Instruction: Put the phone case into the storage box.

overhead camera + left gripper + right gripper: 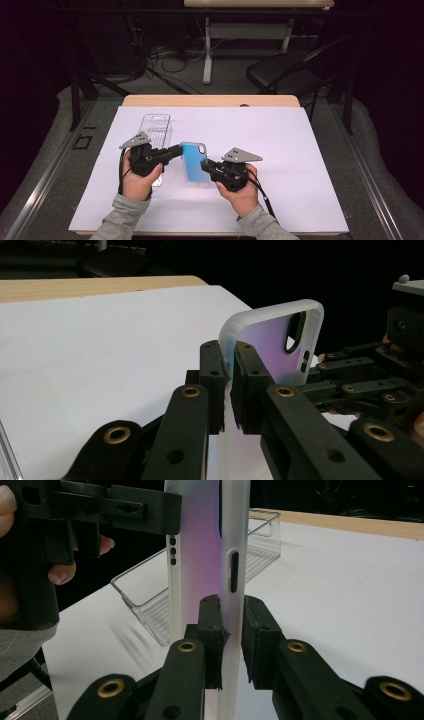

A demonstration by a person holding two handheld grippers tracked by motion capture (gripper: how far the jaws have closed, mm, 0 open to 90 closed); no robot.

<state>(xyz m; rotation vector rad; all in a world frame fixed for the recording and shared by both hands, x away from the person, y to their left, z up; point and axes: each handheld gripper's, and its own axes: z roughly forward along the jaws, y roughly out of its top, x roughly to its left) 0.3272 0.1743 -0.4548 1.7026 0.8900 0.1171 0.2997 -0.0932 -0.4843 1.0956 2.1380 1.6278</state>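
- We see a white table (300,165), its far wooden edge partly hidden.
- Behind, a clear plastic tray (156,128) is hard to make out.
- A blue phone case (194,161) hangs above the table.
- Left gripper (176,150) and right gripper (204,165) each clamp one side rim.

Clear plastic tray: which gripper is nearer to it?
Left. The left gripper sits right beside the clear plastic tray, clamping the phone case; the right gripper grips the case's far side.
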